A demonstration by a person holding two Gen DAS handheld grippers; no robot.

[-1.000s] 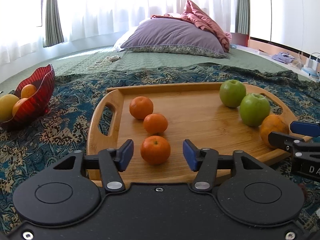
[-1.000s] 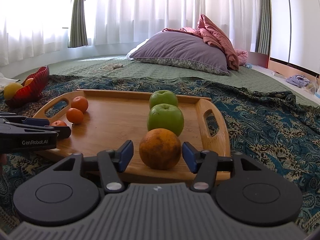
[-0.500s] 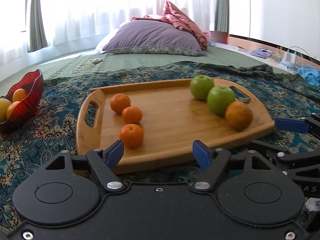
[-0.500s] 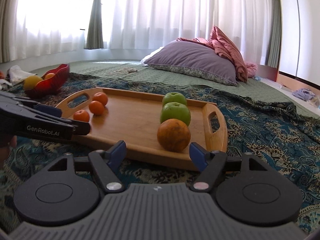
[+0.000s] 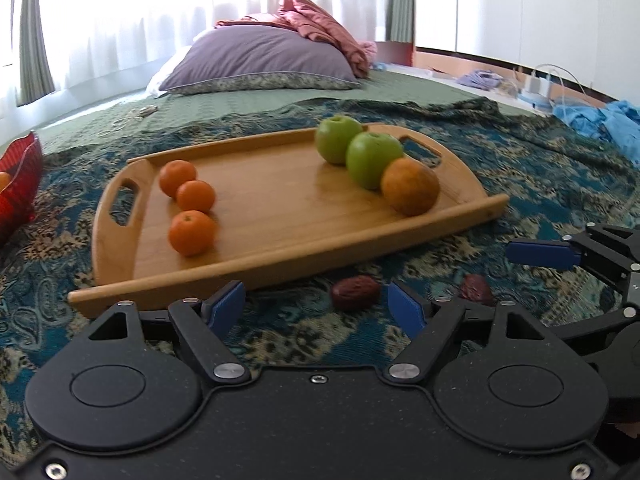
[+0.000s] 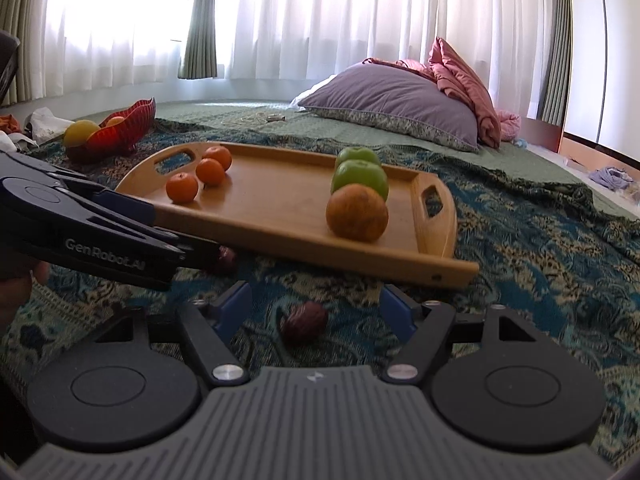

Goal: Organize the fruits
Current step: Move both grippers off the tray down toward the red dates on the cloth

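Note:
A wooden tray [image 5: 320,258] lies on the patterned cloth. Three mandarins [image 5: 192,233] sit in a row at its left end; two green apples [image 5: 372,160] and an orange [image 5: 410,192] line up at its right end. Two dark red dates lie on the cloth in front of the tray. One date [image 5: 355,293] sits just ahead of my left gripper [image 5: 316,308], near its right finger; those jaws are opening and touch nothing. The other date [image 6: 305,322] lies between the fingertips of my right gripper [image 6: 314,308], which is open and not pressing on it.
A red bowl [image 6: 120,132] with yellow and orange fruit stands on the cloth left of the tray. A purple pillow [image 6: 392,108] and pink bedding lie far behind. The left gripper's body [image 6: 100,232] crosses the right wrist view, beside a hand at the left edge.
Both grippers have backed away from the tray and their jaws stand wider. The mandarin and the orange that were between the fingers stay on the tray. Two dates have come into view.

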